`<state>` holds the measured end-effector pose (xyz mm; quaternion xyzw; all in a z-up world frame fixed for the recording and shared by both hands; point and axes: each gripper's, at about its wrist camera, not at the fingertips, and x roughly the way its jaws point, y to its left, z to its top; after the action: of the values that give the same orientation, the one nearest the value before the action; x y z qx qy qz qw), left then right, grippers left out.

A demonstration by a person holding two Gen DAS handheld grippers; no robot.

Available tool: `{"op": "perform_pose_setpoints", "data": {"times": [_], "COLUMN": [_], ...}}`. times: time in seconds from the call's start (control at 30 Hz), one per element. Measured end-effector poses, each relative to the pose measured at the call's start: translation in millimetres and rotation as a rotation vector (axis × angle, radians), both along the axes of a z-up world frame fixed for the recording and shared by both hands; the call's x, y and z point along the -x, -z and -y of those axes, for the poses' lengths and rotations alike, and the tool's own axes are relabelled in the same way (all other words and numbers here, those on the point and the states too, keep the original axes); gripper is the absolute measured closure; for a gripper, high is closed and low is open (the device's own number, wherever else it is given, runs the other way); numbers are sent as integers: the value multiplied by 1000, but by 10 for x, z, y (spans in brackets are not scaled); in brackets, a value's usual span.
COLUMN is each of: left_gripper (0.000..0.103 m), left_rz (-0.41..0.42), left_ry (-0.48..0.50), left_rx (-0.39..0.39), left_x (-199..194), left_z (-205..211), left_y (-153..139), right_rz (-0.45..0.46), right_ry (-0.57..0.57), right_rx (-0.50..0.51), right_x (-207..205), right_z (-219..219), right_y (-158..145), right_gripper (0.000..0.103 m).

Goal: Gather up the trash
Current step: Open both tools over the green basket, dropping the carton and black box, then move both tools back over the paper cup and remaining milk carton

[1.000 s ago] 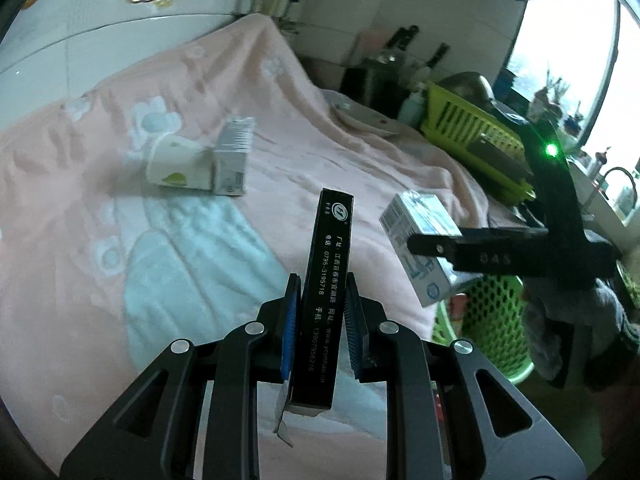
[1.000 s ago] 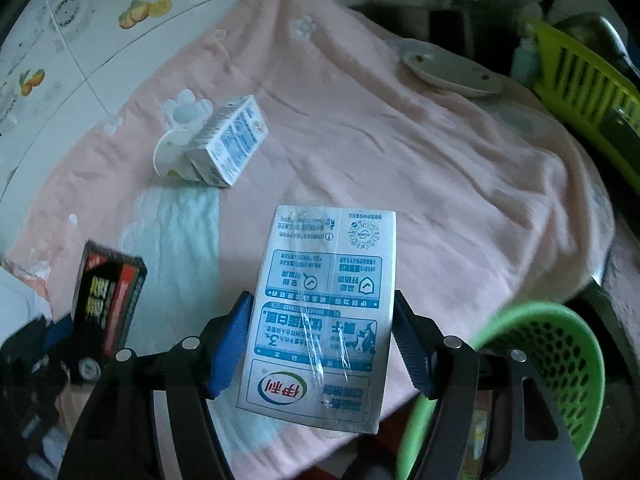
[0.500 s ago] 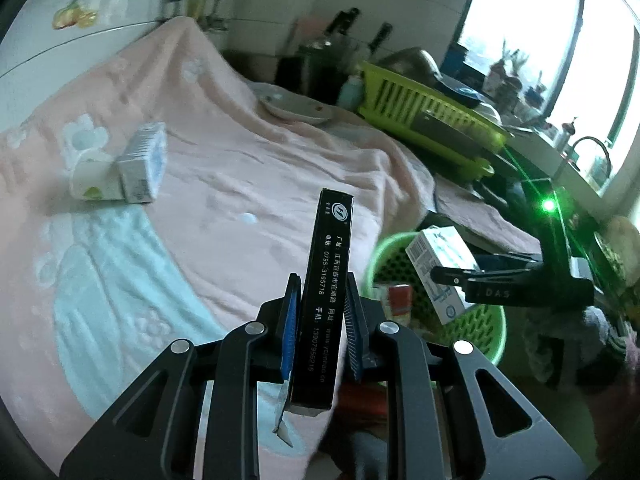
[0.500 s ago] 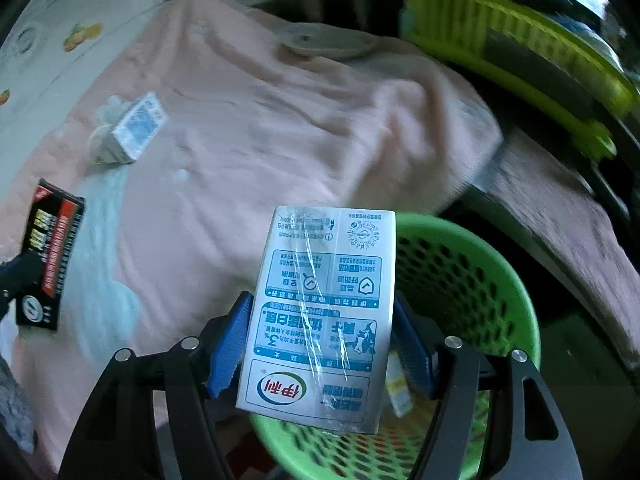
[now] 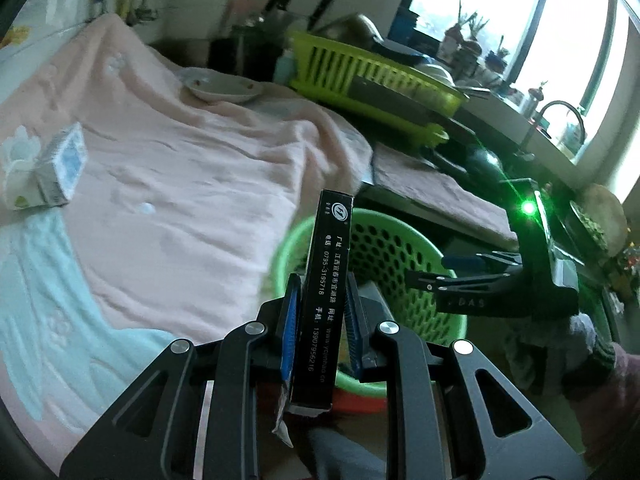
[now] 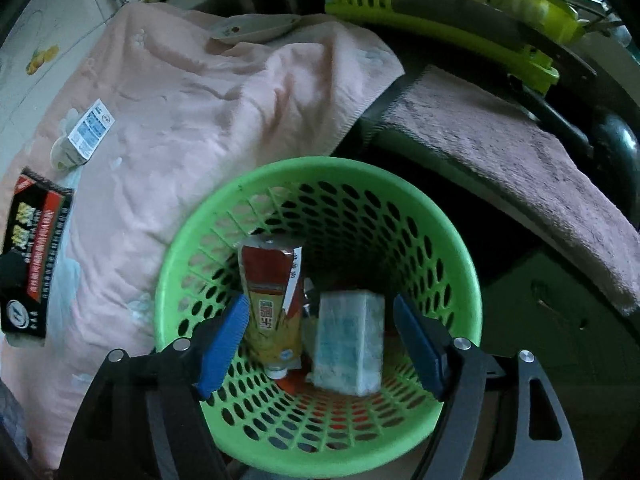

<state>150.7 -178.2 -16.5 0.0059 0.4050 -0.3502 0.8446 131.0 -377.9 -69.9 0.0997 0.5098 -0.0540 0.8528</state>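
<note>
Right gripper (image 6: 320,340) hanging right over the green basket (image 6: 460,248), jaws opening with nothing pinched between the blue pads, and a pale blue carton (image 6: 348,344) blurred down inside next to a red and yellow packet (image 6: 272,292). Left gripper (image 5: 320,316) clamped on a slim black box (image 5: 326,292) standing upright, parked by the basket rim at the edge of the pink blanket (image 5: 192,184). Out on the blanket, one more little carton (image 5: 64,168) lying against a paper cup (image 5: 16,188), well away from the basket.
</note>
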Motion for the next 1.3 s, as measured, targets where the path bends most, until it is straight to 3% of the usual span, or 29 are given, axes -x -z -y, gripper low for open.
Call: {"op": "perform_pose_setpoints", "data": {"times": [0.6,0.7,0.73,0.8,1.3], "left_gripper": [80,68,60,56,56], "left_rz": [-119,-132,-131,-123,-91], "left_ry": [126,139,140,139,22], "left_rx": [-5,4,8,15,-6], "left_x": [146,170,176,190,53], "left_z": [733,775,773,766,290], "left_y": [452,493,492,485,275], "right_rz": [83,85,84,84,106], "right_ry": [39,45,45,44,-49], "right_rx": [31,27,25,21,17], "right_x": [443,481,491,493,293], "right_z": [337,372,378,378,15], "right_y": [-291,-289,-285,-279,-390], "right_gripper": [26,26,26,26,21]}}
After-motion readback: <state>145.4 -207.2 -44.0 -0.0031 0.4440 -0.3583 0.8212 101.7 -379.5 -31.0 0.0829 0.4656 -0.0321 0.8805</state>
